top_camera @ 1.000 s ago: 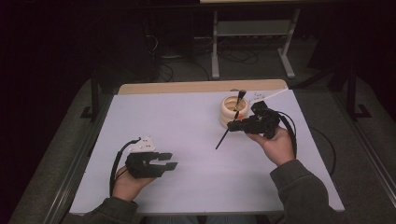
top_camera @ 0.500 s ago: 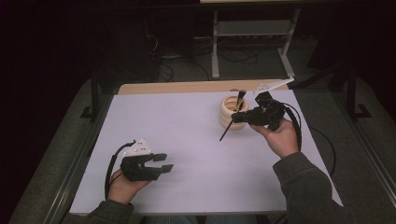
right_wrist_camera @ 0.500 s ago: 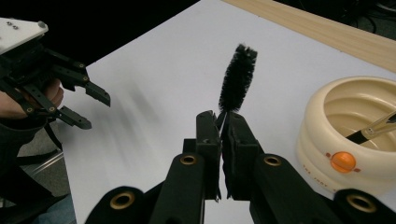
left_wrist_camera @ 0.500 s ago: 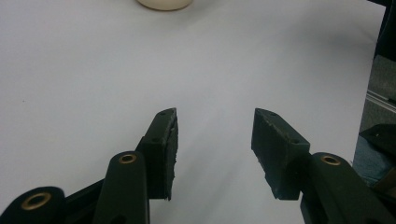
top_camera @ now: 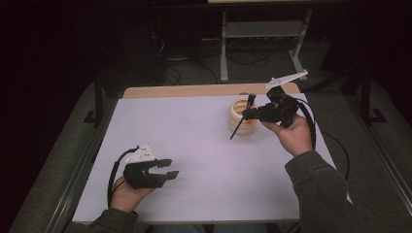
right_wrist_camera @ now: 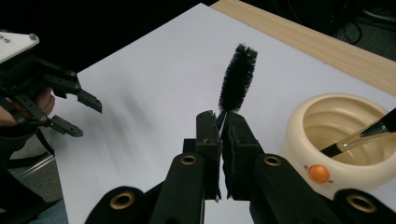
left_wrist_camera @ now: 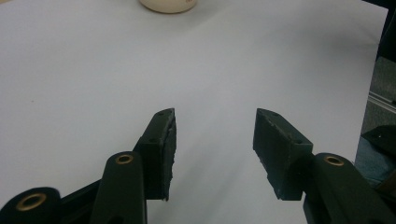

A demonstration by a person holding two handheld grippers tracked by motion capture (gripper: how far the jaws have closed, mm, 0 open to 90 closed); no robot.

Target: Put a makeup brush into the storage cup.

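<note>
My right gripper (top_camera: 246, 114) is shut on a thin black brush (top_camera: 239, 126) and holds it in the air, just in front of a cream round pot (top_camera: 238, 110). In the right gripper view the bristle head (right_wrist_camera: 238, 77) sticks up past the closed right gripper (right_wrist_camera: 222, 120). The pot (right_wrist_camera: 327, 135) has an orange button, and another slim tool (right_wrist_camera: 359, 137) leans inside it. My left gripper (top_camera: 165, 168) hovers low over the near left of the white table (top_camera: 194, 141). Its jaws have just been opening. The left gripper (left_wrist_camera: 215, 135) has nothing between its fingers.
A wooden strip (top_camera: 194, 91) runs along the table's far edge. Behind the table a metal rack (top_camera: 262, 29) stands on the dark floor among cables. In the left gripper view the pot's base (left_wrist_camera: 168, 4) shows at the top edge.
The right hand has lifted the brush and carried it up and to the right, closer to the pot. The left gripper's jaws have spread wider while that hand stayed nearly in place.
</note>
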